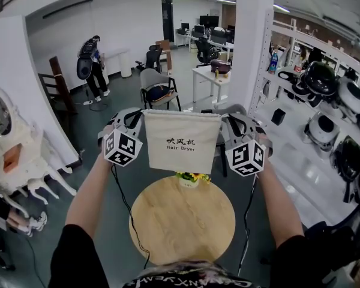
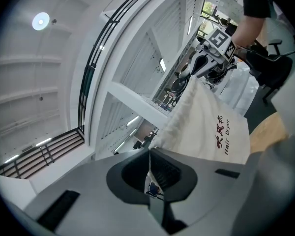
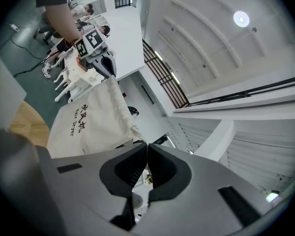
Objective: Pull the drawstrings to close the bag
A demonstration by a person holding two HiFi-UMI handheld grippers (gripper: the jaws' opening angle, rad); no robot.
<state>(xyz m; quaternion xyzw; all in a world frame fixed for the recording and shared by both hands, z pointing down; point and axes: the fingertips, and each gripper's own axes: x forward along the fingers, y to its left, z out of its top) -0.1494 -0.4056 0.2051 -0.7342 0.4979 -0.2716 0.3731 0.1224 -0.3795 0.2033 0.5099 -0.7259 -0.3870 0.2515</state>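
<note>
Standing here, I see the person with both forearms stretched forward and level. The left forearm (image 1: 91, 191) and the right forearm (image 1: 277, 200) run almost parallel, and the wrists sit at the same height.

The left gripper (image 1: 136, 117) is at 9 o'clock from the drawstring bag (image 1: 181, 140), and the right gripper (image 1: 227, 119) is at 3 o'clock. Each points inward at a top corner of the bag, with its marker cube facing the person.

The cream bag is printed "Hair Dryer". It hangs in the air between the two grippers, its top hem pulled straight from one to the other and its body falling free below. It is clear of the round wooden table (image 1: 183, 224), which lies at 6 o'clock under it. A small pot of yellow flowers (image 1: 191, 177) stands at the table's 12 o'clock edge, just under the bag's bottom hem.

In the left gripper view, the left gripper (image 2: 149, 152) has its jaws pressed together. The gathered corner of the bag (image 2: 211, 132) runs straight into the tips from 1 o'clock.

In the right gripper view, the right gripper (image 3: 147, 146) is likewise closed tight, pinching the drawstring (image 3: 137, 134) where it leaves the puckered corner of the bag (image 3: 88, 122) at 10 o'clock. The cord itself is thin and hard to follow between the pads.
</note>
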